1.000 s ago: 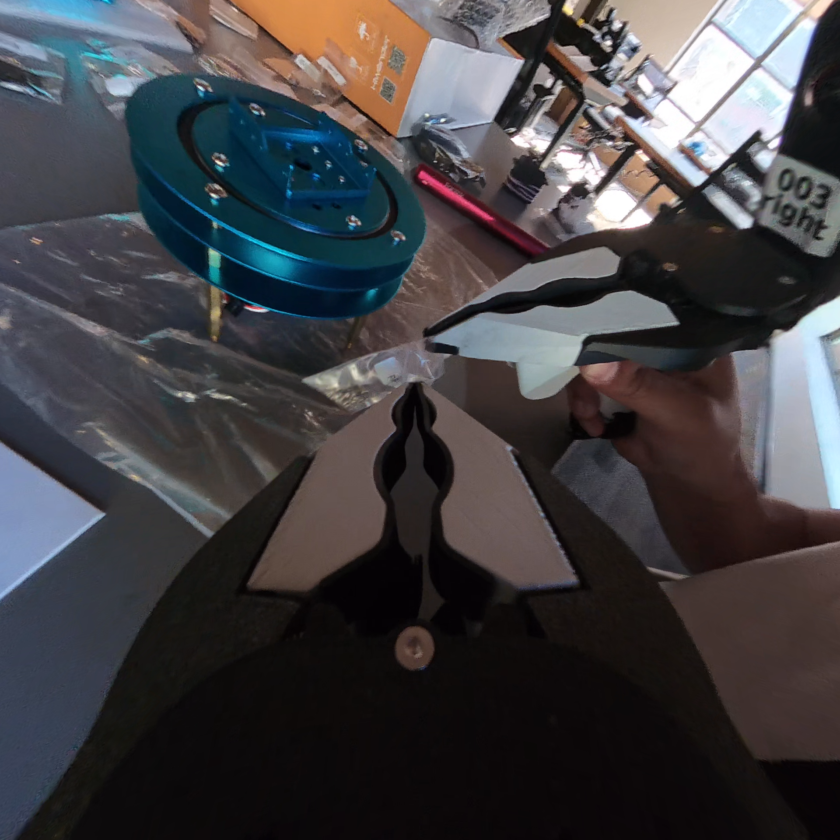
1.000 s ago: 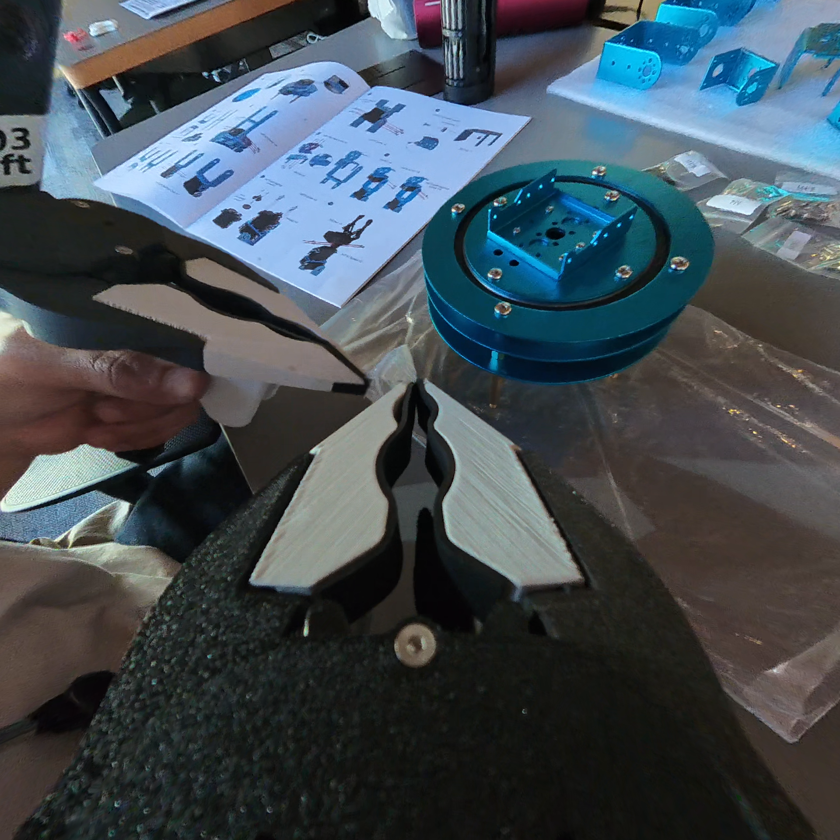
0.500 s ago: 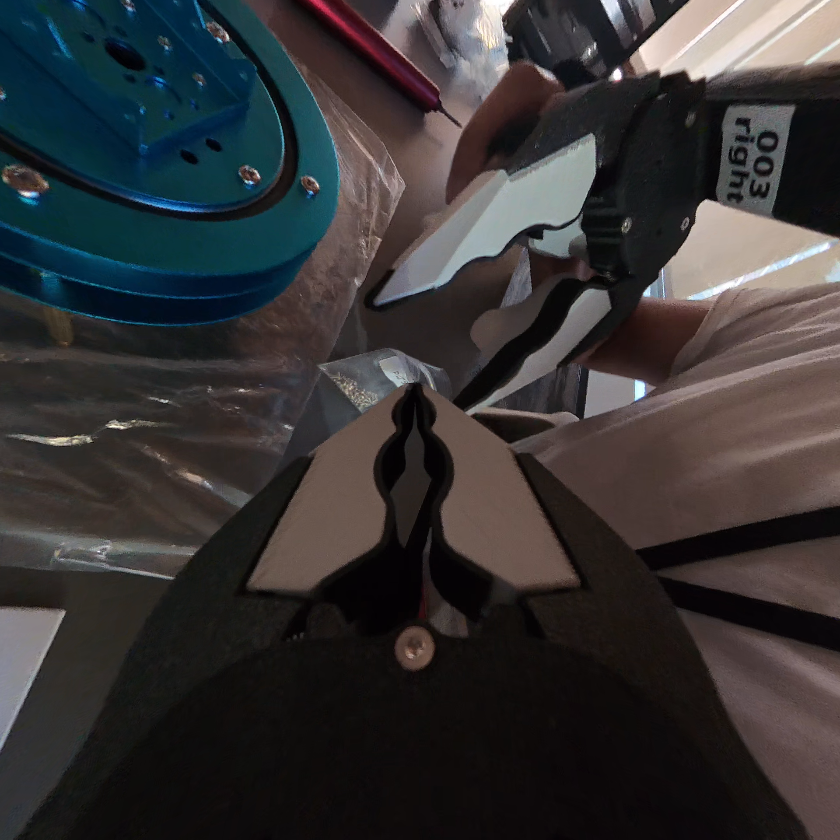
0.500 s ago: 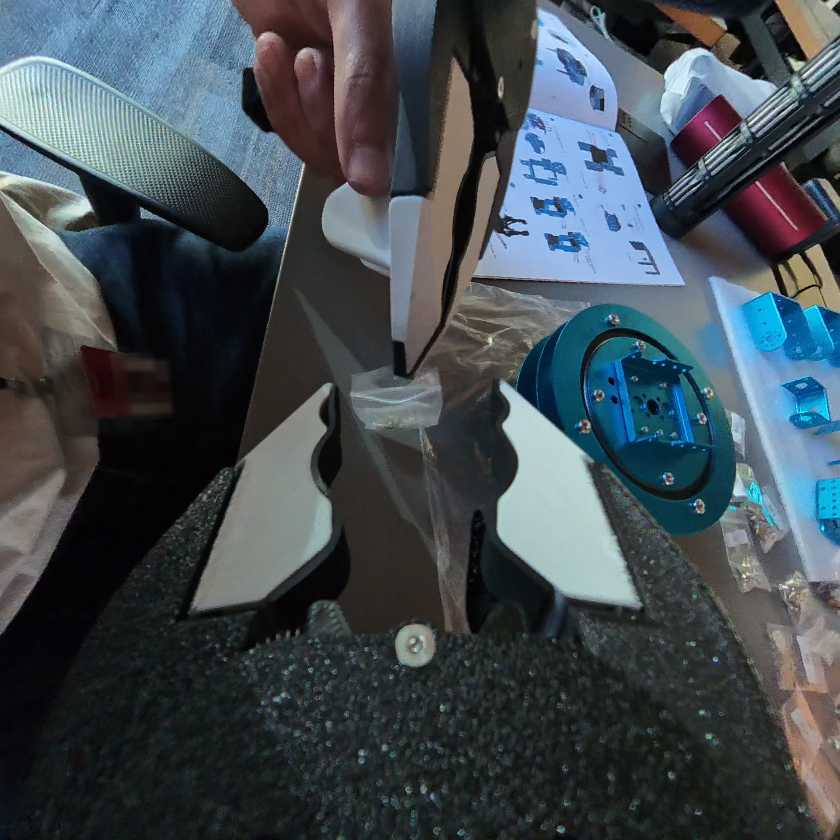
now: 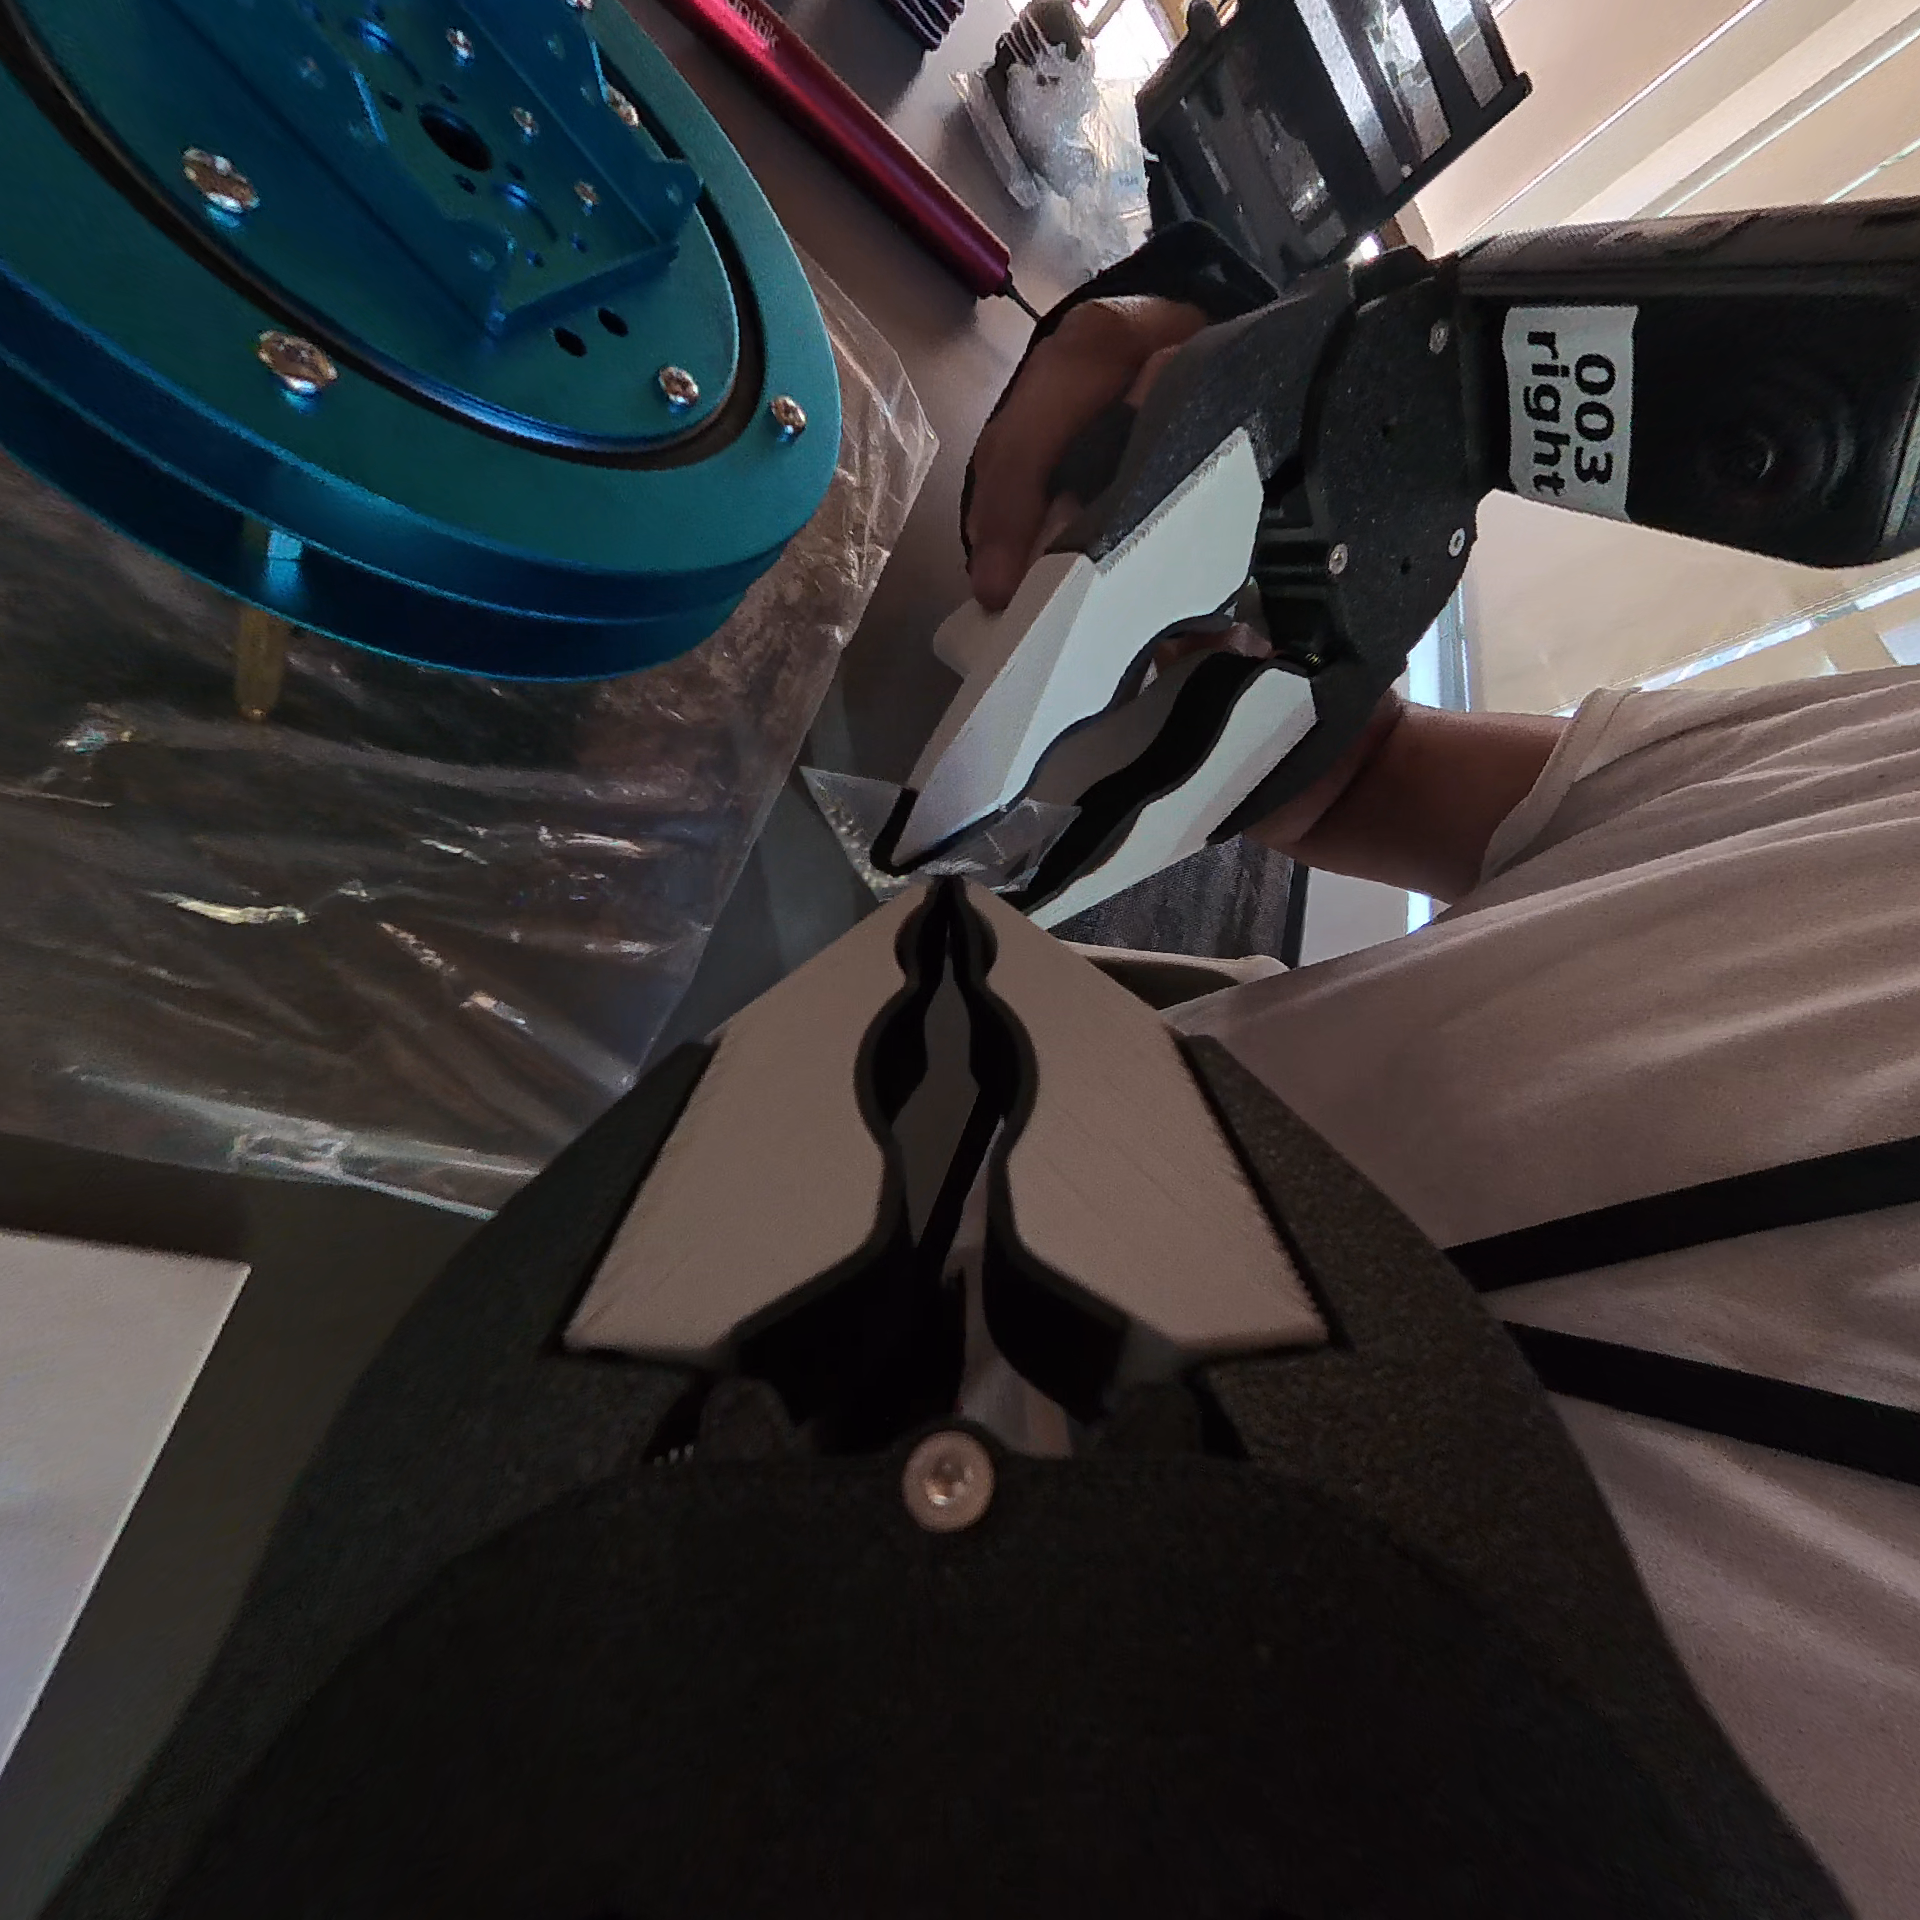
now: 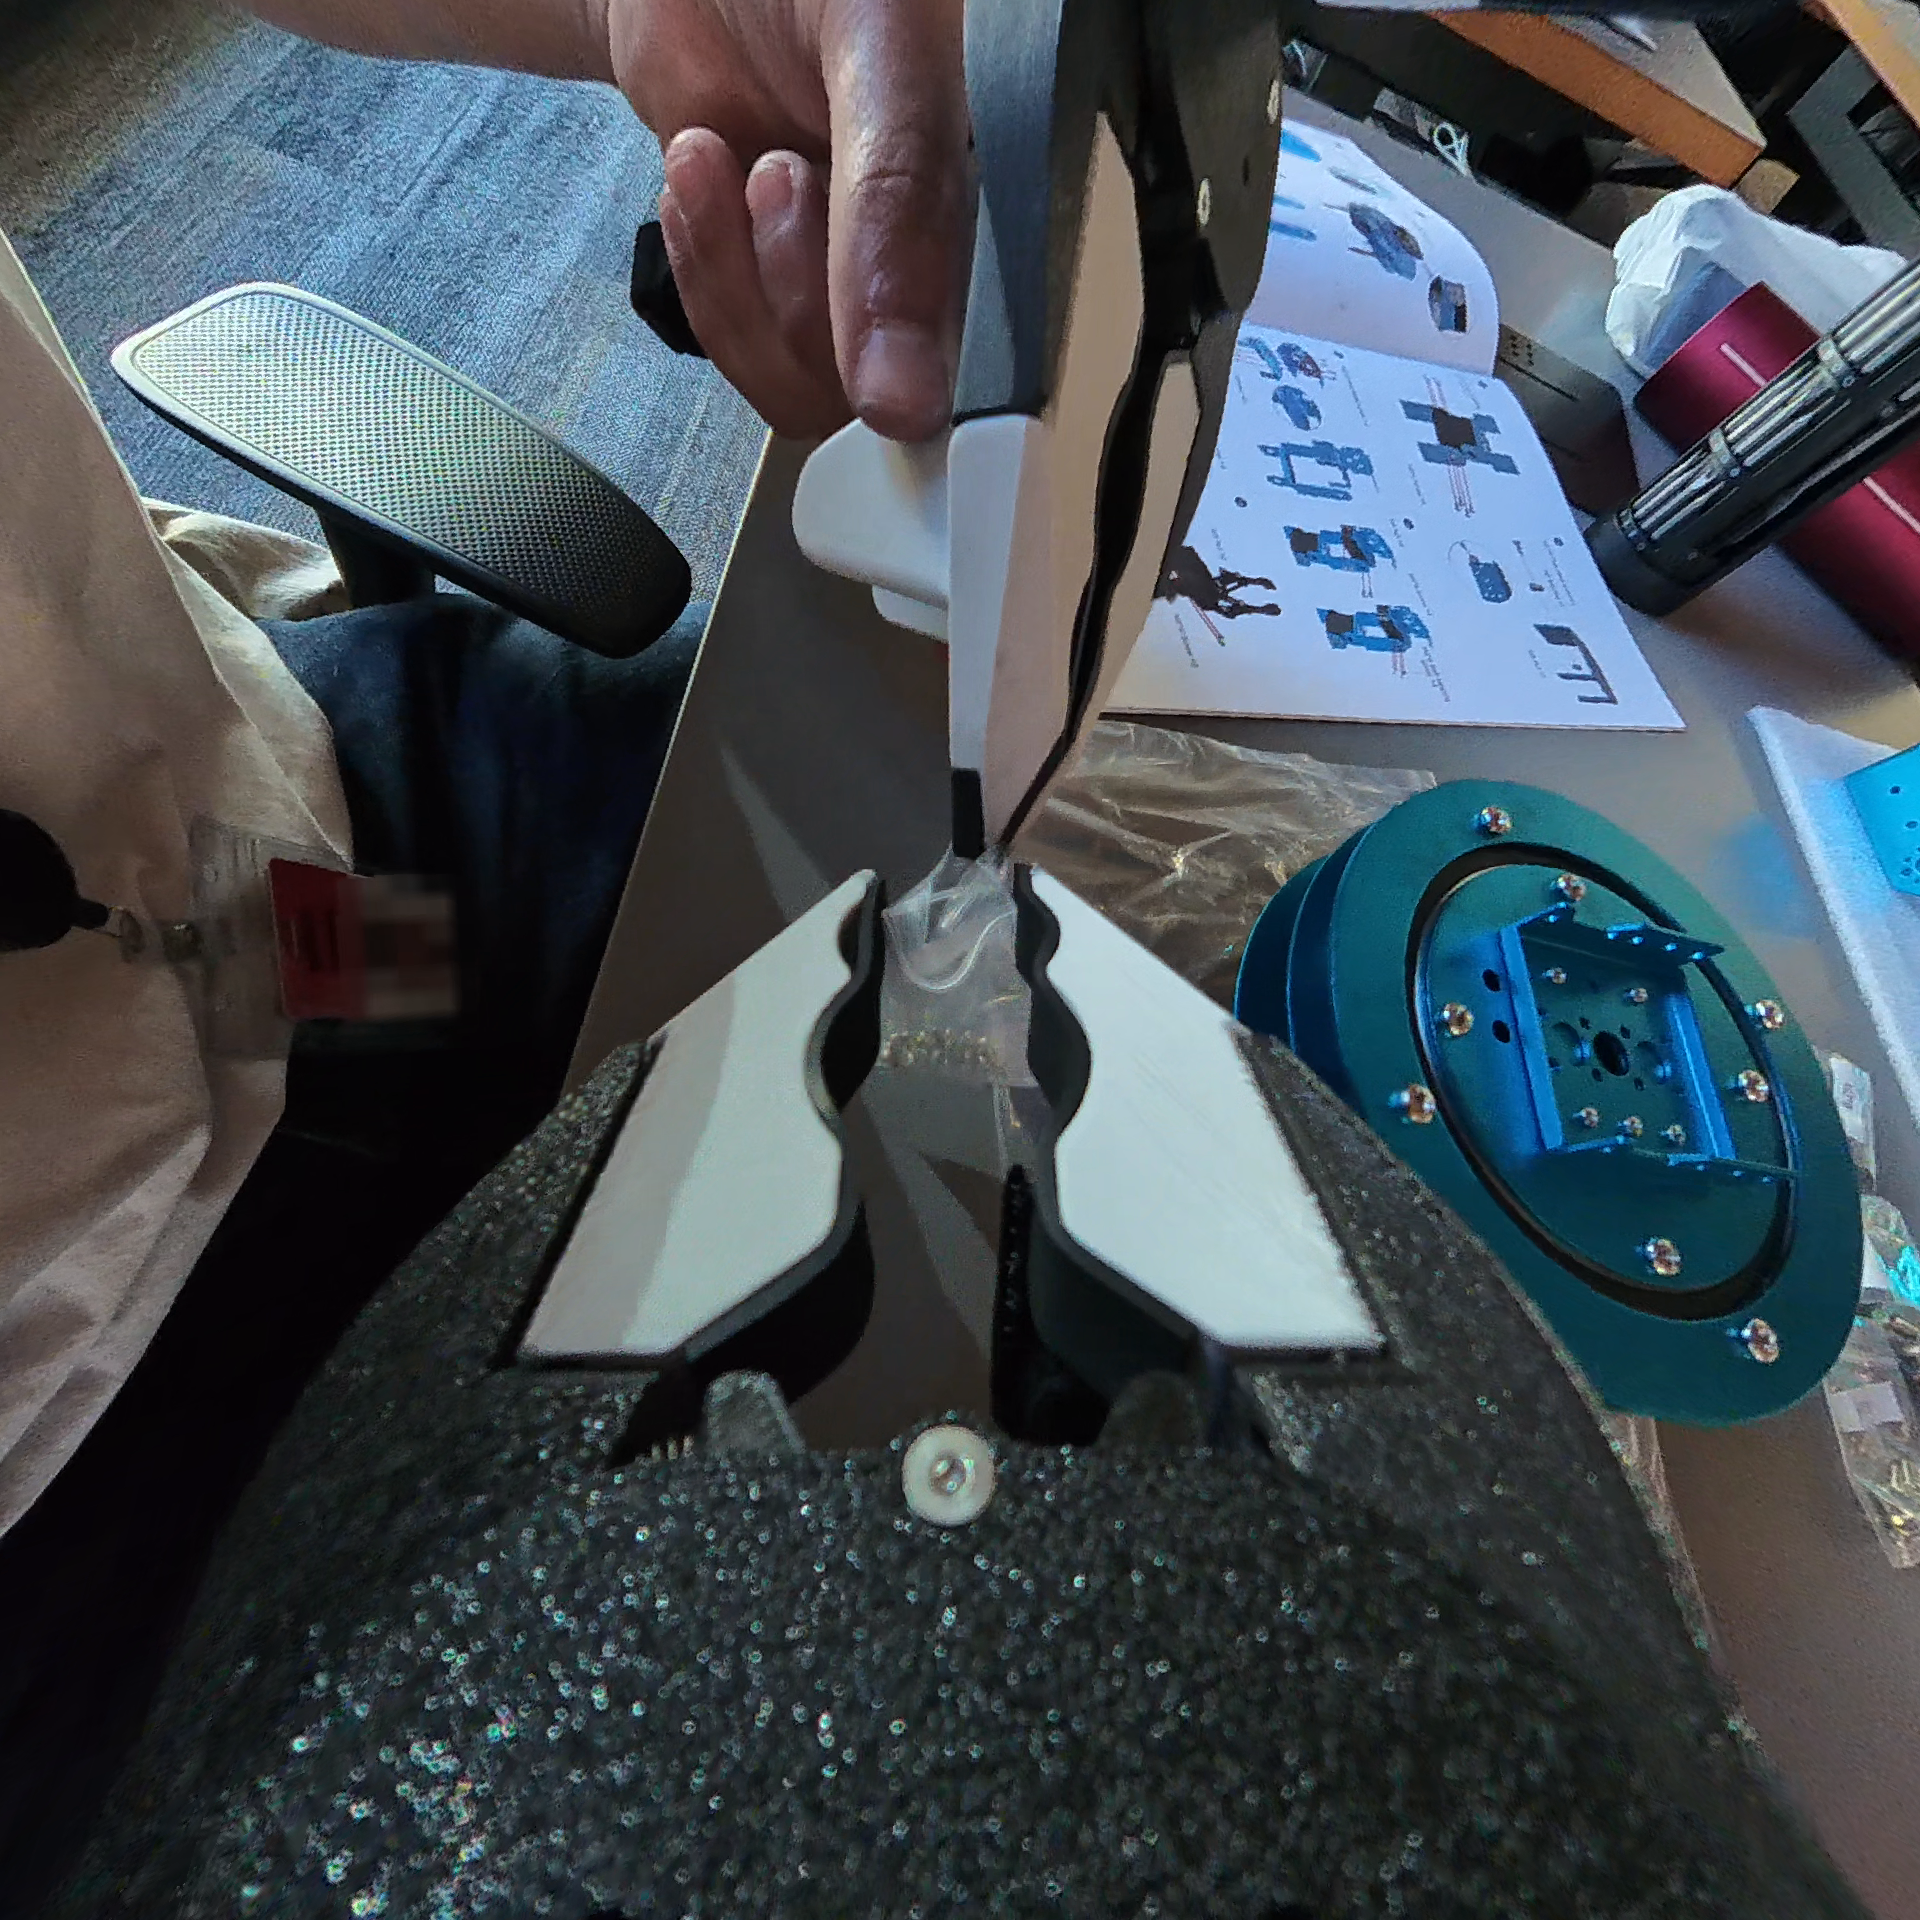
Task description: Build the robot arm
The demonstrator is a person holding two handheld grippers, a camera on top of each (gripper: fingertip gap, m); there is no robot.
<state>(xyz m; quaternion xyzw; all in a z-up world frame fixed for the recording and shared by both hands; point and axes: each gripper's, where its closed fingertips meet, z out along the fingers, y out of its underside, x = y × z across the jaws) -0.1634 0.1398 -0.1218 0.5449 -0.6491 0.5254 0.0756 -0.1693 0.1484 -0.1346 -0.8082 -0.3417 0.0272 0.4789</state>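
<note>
Left tool (image 5: 948, 888): my left one had its jaws pressed together at the tips, pinching the top edge of a small clear bag (image 6: 951, 935); in the right wrist view it hung tip-down from above (image 6: 982, 831), with a hand (image 6: 821, 197) wrapped round its grip.
Right tool (image 6: 948, 904): I had it at a narrow gap, its two fingers on either side of the same bag; I could not tell whether the pads truly pressed on the plastic. In the left wrist view it came in from the right (image 5: 971, 862), tips just beyond my left tool's tips.
Small clear bag: crumpled, see-through, with tiny metal bits low inside it; held off the tabletop (image 6: 821, 727) between both tools, near the tabletop's front edge.
Blue round assembly (image 6: 1558, 1101): two stacked teal discs with a blue bracket screwed on top, standing on brass posts over a sheet of clear plastic wrap (image 5: 364, 883), just to the right of the bag in the right wrist view.
Open booklet (image 6: 1392, 561): white pages with blue drawings, lying flat beyond the bag.
Red cylinder (image 6: 1787, 436): far right, behind a dark ribbed rod (image 6: 1756, 457).
Chair armrest (image 6: 405, 457): grey mesh, left of the tabletop, over carpet.
</note>
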